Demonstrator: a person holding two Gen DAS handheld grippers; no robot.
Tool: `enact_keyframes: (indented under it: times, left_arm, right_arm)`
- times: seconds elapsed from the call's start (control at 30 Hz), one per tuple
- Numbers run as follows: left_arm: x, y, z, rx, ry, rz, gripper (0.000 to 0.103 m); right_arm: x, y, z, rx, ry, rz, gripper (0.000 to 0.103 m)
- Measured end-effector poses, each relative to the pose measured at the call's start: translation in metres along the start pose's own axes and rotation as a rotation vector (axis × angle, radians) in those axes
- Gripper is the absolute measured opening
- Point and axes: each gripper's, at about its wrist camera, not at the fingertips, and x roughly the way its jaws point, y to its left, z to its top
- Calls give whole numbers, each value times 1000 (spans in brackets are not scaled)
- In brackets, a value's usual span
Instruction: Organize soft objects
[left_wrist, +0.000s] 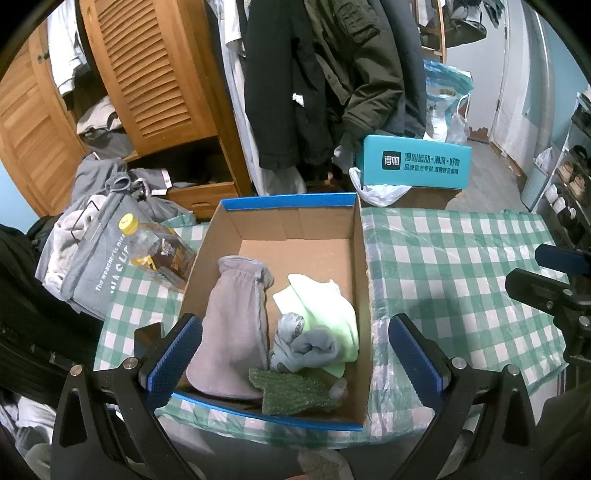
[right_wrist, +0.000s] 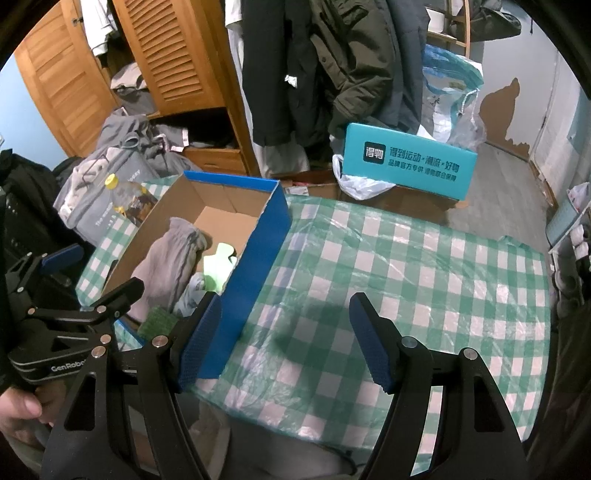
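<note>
An open blue cardboard box (left_wrist: 364, 258) (right_wrist: 258, 243) stands on the green checked table. Inside lie a grey cloth pouch (left_wrist: 232, 325) (right_wrist: 166, 258), a pale green cloth (left_wrist: 325, 314) (right_wrist: 218, 266), a crumpled blue-grey sock (left_wrist: 306, 347) and a dark green scrubbing pad (left_wrist: 291, 393) (right_wrist: 160, 323). My left gripper (left_wrist: 295, 358) hovers open above the box's near end, its blue pads either side of the contents and nothing between them. Right of the box, my right gripper (right_wrist: 286, 339) stands open over bare tablecloth.
A bottle with a yellow cap (left_wrist: 159, 251) lies left of the box beside a grey bag of clothes (left_wrist: 96, 254). A teal box (left_wrist: 415, 164) sits behind the table. Coats hang at the back by a wooden wardrobe (left_wrist: 147, 74). A hand (right_wrist: 18, 410) holds the left gripper.
</note>
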Motion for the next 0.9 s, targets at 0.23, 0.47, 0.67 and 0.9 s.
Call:
enact_keyframes:
  times: [0.23, 0.47, 0.67, 0.9]
  left_arm:
    - [1, 2, -1, 6, -2, 0, 102]
    - [1, 0, -1, 4, -2, 1, 102]
    - [0, -1, 0, 7, -4, 0, 102]
    - [0, -1, -1, 7, -3, -1, 102]
  right_arm:
    - [0, 0, 1, 2, 0, 0, 71]
    - [0, 0, 1, 2, 0, -1, 71]
    - [0, 0, 0, 2, 1, -1, 71]
    - [0, 0, 1, 2, 2, -1, 71]
